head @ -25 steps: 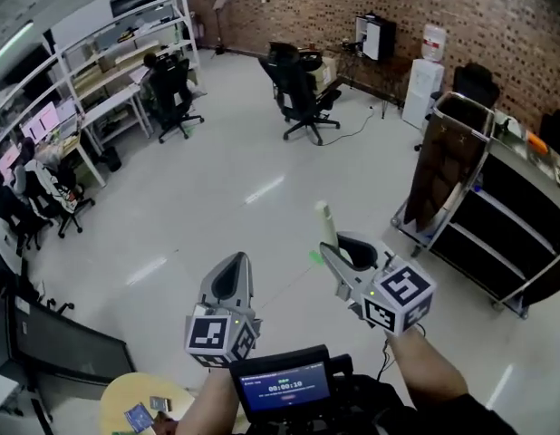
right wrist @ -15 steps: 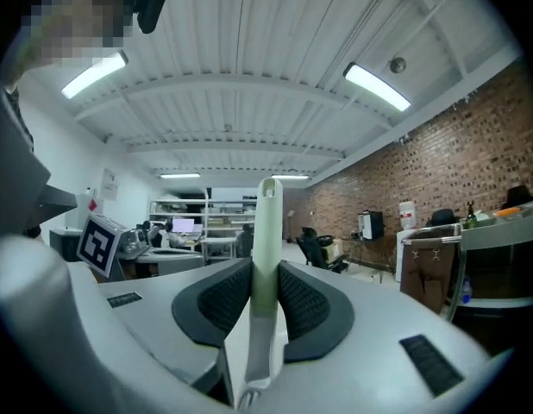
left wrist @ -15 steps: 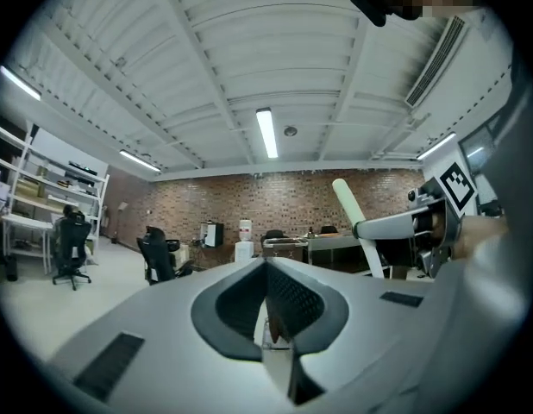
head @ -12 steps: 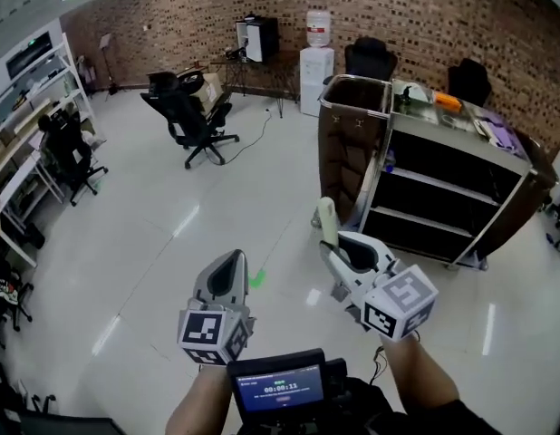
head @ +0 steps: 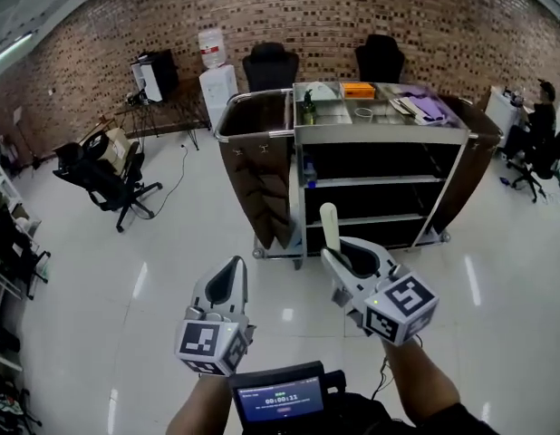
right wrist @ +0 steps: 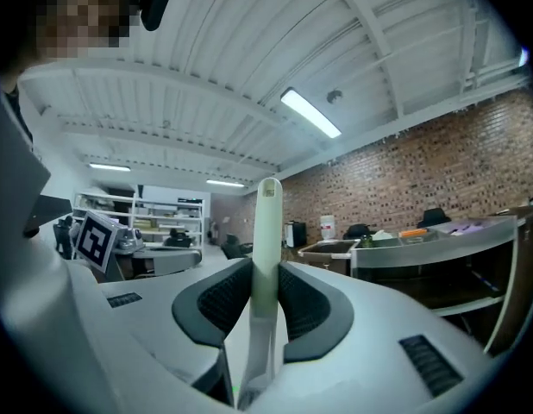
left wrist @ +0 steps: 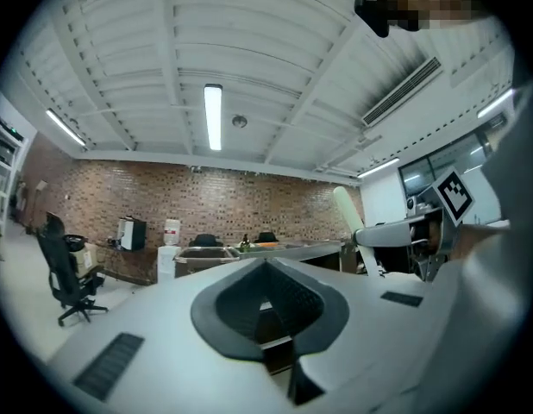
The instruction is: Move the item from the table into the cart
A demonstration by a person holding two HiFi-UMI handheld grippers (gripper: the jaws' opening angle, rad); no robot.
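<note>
Ahead of the person, across a stretch of pale floor (head: 99, 315), stands the cart (head: 380, 135), shelves facing the grippers. Right gripper (head: 350, 259): jaws closed partway onto a slender cream-coloured item (head: 329, 227), dark pads pressing on both its sides; the item projects past the tips and is well apart from the cart. Left gripper (head: 229, 282): jaws brought together, with nothing between them. Both grippers sit side by side, pointing towards the cart.

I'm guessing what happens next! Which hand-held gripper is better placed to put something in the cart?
The right hand-held gripper: its jaws clamp a pale tube, and the cart stands ahead. The left hand-held gripper is shut with nothing in it.
</note>
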